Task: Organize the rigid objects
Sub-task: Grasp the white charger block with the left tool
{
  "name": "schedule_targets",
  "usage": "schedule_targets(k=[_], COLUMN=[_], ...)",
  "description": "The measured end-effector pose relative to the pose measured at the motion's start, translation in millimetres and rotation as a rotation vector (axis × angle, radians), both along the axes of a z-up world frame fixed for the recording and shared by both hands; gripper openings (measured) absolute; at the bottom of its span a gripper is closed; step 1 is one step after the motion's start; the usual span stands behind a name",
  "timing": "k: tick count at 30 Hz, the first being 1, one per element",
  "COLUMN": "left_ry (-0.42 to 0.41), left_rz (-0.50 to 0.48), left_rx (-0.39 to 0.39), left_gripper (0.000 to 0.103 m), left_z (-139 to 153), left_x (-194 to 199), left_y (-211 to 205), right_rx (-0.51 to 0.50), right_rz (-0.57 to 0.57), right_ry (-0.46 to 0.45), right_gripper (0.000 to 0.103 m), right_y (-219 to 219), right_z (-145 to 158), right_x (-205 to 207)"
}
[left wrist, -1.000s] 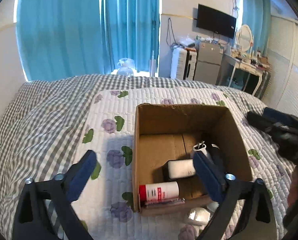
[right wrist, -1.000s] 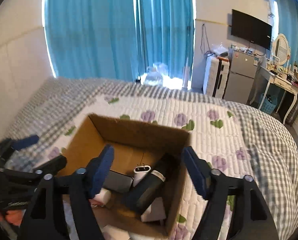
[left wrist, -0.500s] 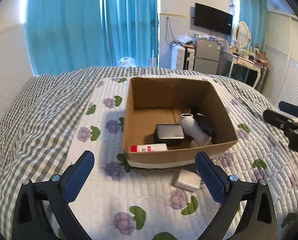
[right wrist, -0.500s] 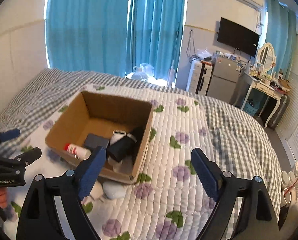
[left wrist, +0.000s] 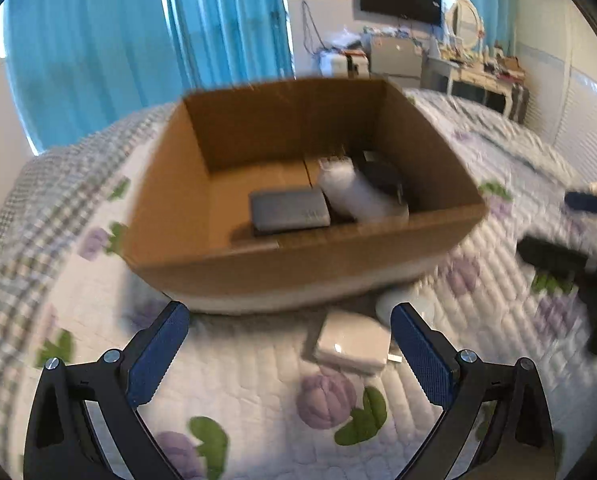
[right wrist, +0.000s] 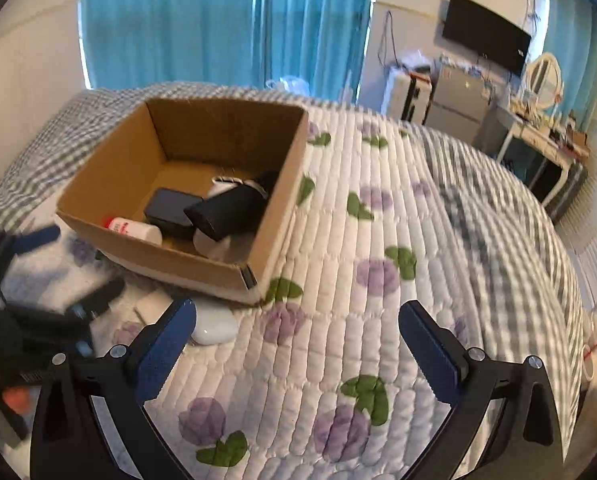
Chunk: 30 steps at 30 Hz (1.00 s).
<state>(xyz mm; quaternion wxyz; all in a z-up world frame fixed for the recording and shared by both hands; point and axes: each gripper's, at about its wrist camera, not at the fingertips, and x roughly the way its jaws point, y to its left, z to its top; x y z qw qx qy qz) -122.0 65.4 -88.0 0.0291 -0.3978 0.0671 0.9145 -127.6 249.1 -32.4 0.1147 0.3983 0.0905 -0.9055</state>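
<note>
A brown cardboard box [left wrist: 226,184] [right wrist: 282,216] stands on the quilted bed. It holds a grey flat case [left wrist: 288,212] [right wrist: 168,210], a white bottle [left wrist: 358,196], a black device [right wrist: 230,208] and a red-capped white tube [right wrist: 134,229]. A white charger block [left wrist: 352,342] and a white oval case [left wrist: 404,306] [right wrist: 214,326] lie on the quilt in front of the box. My left gripper [left wrist: 288,354] is open and empty, low over the quilt just left of the charger. My right gripper [right wrist: 298,346] is open and empty, to the right of the box.
The floral quilt [right wrist: 378,280] covers a grey checked bedspread [right wrist: 498,208]. Blue curtains [right wrist: 226,20] hang behind. A TV [right wrist: 484,42], small fridge [right wrist: 456,98] and dressing table [right wrist: 538,136] stand at the far right.
My left gripper has dropped and moved closer to the box front and the white charger. My right gripper has also come lower and nearer the box's right side.
</note>
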Motion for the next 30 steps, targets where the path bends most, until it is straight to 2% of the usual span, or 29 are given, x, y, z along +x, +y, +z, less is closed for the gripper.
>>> schedule_targets(k=[7,11,13,14,17,20,23,26,30], left_ry=[-0.06,-0.104,-0.12,-0.122,-0.113,-0.107,-0.111,-0.091,-0.074], left_rz=[-0.06,-0.087,-0.101,-0.109,-0.149,-0.163,-0.138,-0.068,0.043], left_rx=[-0.038,-0.02,-0.01,0.001,0.033,0.017,0.04,0.073,0.051], left_gripper=[0.103,0.099,0.086,0.083,0.058,0.055,0.055,0.055,0.055], left_z=[-34,-44,-49,-49,-45,-42,-36,-21,-7], left_x=[0,-5,-6,-5,-1,5,11,20,25], left_y=[15,17,18,17,18,19,11,-9,-38], right_rx=[0.005,0.02,0.025,0.028,0.046,0.045,0.051,0.045,0.038], right_rz=[-0.026,-0.037,-0.036,-0.034,-0.026,-0.01,-0.003,0.005,0.032], right_ry=[-0.019,-0.034,-0.045,-0.05,-0.06,-0.07,-0.077,-0.082,-0.096], right_gripper=[0.102,0.102,0.102,0.102,0.102,0.102,0.102,0.102,0.102], right_y=[2,1,-1,-2,-6,-8,-11,-12,-19], right_z=[-3,-8,-11,-13,-17,-21,-26,-28,-34], right_x=[-2,-5,-6,-7,-8,-8,-8,-8,-8])
